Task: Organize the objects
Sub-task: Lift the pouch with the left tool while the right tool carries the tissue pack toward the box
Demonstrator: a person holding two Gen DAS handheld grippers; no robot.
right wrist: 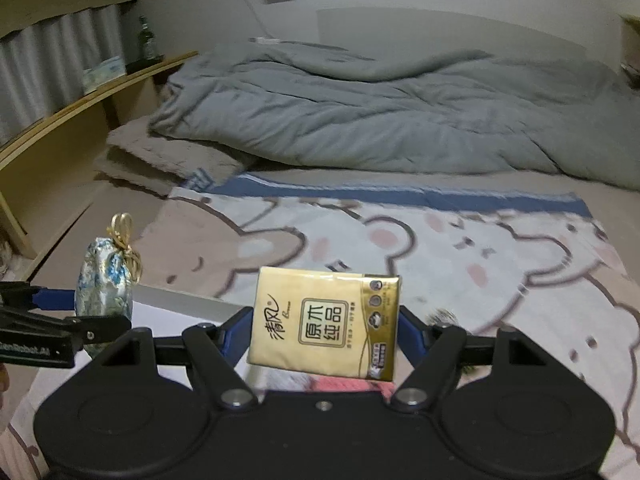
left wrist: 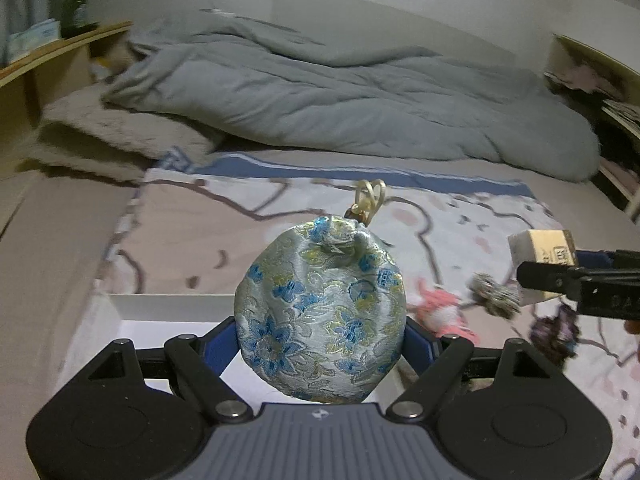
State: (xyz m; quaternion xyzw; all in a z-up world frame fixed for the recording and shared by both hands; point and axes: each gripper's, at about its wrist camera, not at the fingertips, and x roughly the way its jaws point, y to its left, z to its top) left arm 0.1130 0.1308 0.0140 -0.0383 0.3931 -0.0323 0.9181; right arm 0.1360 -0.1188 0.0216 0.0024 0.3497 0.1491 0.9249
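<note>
Pinching the soft, slippery brocade pouch (left wrist: 320, 316) by its belly, the left tongs (left wrist: 320, 344) hold it aloft; right tongs (right wrist: 324, 332) clamp the light, squashy tissue pack (right wrist: 326, 322) by its 2 side edges.

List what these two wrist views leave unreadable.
- White box, left wrist view: inside hidden by brocade pouch and gripper body.
- Pink item, left wrist view: blurred, unidentifiable.
- Tissue pack, right wrist view: small print too fine.
- Fuzzy grey item, right wrist view: mostly behind the gripper linkage.
</note>
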